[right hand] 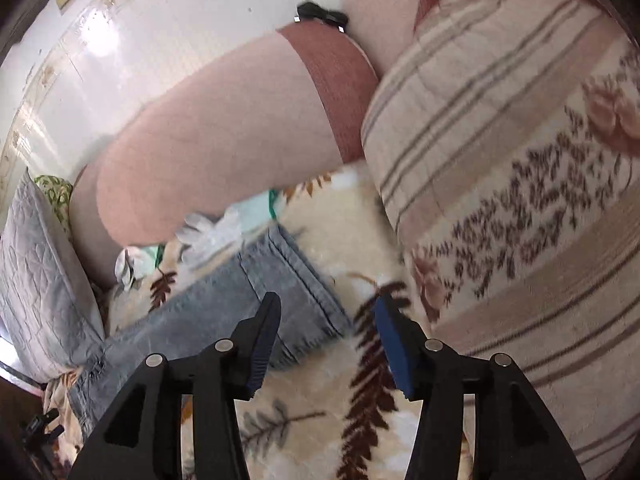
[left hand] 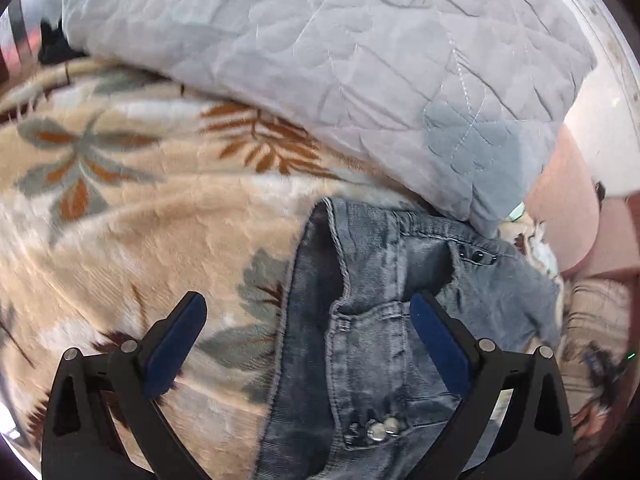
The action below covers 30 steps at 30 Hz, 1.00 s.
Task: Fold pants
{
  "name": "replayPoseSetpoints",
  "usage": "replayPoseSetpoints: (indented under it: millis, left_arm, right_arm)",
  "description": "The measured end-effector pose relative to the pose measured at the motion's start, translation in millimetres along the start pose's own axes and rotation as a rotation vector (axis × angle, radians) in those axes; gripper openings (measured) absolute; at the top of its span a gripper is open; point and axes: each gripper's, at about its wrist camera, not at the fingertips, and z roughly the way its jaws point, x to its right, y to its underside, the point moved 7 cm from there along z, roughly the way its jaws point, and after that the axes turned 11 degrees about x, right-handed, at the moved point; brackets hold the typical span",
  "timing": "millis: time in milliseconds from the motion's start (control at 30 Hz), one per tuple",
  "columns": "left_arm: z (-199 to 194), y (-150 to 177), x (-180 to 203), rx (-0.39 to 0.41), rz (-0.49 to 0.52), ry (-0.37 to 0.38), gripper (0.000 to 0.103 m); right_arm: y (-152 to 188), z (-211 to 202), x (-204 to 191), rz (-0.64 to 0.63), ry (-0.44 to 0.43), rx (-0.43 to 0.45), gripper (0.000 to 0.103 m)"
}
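Grey-blue denim pants [left hand: 368,320] lie on a floral fleece blanket [left hand: 140,220]. In the left wrist view I see the waistband end with metal studs and a pocket. My left gripper [left hand: 308,312] is open, hovering over the waist edge, its right finger over the denim and its left over the blanket. In the right wrist view the pant leg [right hand: 240,296] stretches left, its hem near my right gripper [right hand: 328,308]. That gripper is open, its left finger over the hem corner and its right over the blanket [right hand: 320,400]. Neither gripper holds anything.
A grey quilted cushion [left hand: 340,60] lies just beyond the waistband and shows at the left of the right wrist view [right hand: 36,280]. A pink bolster [right hand: 224,140] and a large striped floral pillow [right hand: 520,184] lie beyond the hem. Crumpled plastic [right hand: 208,236] sits by the leg.
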Motion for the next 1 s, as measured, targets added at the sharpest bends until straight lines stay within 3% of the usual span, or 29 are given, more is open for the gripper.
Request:
replayPoseSetpoints:
  millis: [133,233,367,500,633,667,700,733,767,800,900,1000]
  left_arm:
    - [13.8,12.8,14.7,-0.063,-0.031,0.045,0.102]
    - [20.2,5.4,22.2,-0.058,-0.045,0.052,0.102]
    - [27.8,-9.8,19.1,-0.047,-0.091,0.099,0.102]
    - [43.3,-17.3,22.0,-0.051,-0.059,0.102,0.102]
    - [71.0,-0.6,45.1,-0.14,-0.017,0.163,0.102]
    - [74.3,3.7,53.6,-0.134,0.02,0.157,0.102]
    - [73.7,4.0,58.6,-0.11,0.05,0.146,0.1]
    - [71.0,4.2,68.2,-0.077,0.088,0.164,0.073]
    - [69.4,6.1,77.5,-0.075,0.104,0.198,0.051]
    - [70.5,8.0,81.8,-0.085,0.107,0.2,0.016]
    - [60.4,7.4,90.7,-0.032,0.172,0.146,0.006]
    - [36.4,6.5,97.1,0.049,0.241,0.116,0.005]
  right_arm:
    - [5.7,18.6,-12.4,0.022,-0.054,-0.044,0.066]
    - [6.7,44.3,-38.9,-0.028,-0.089,-0.063,0.069]
    - [8.5,89.8,-62.1,-0.093,-0.072,-0.096,0.071]
    - [12.5,136.2,-72.9,-0.092,-0.061,-0.12,0.071]
    - [26.5,166.2,-89.0,-0.167,-0.029,-0.142,0.077]
    - [27.3,167.0,-94.4,-0.211,-0.016,-0.125,0.075]
    - [29.0,166.8,-100.8,-0.259,-0.002,-0.117,0.056]
    - [31.4,165.8,-106.2,-0.279,-0.012,-0.126,0.001]
    - [33.8,165.2,-109.3,-0.287,-0.017,-0.14,0.005]
    - [34.8,160.4,-112.4,-0.306,-0.011,-0.134,0.0]
    - [29.4,133.1,-118.6,-0.352,-0.014,-0.071,0.0]
    - [22.7,105.5,-113.5,-0.318,-0.037,-0.063,0.0]
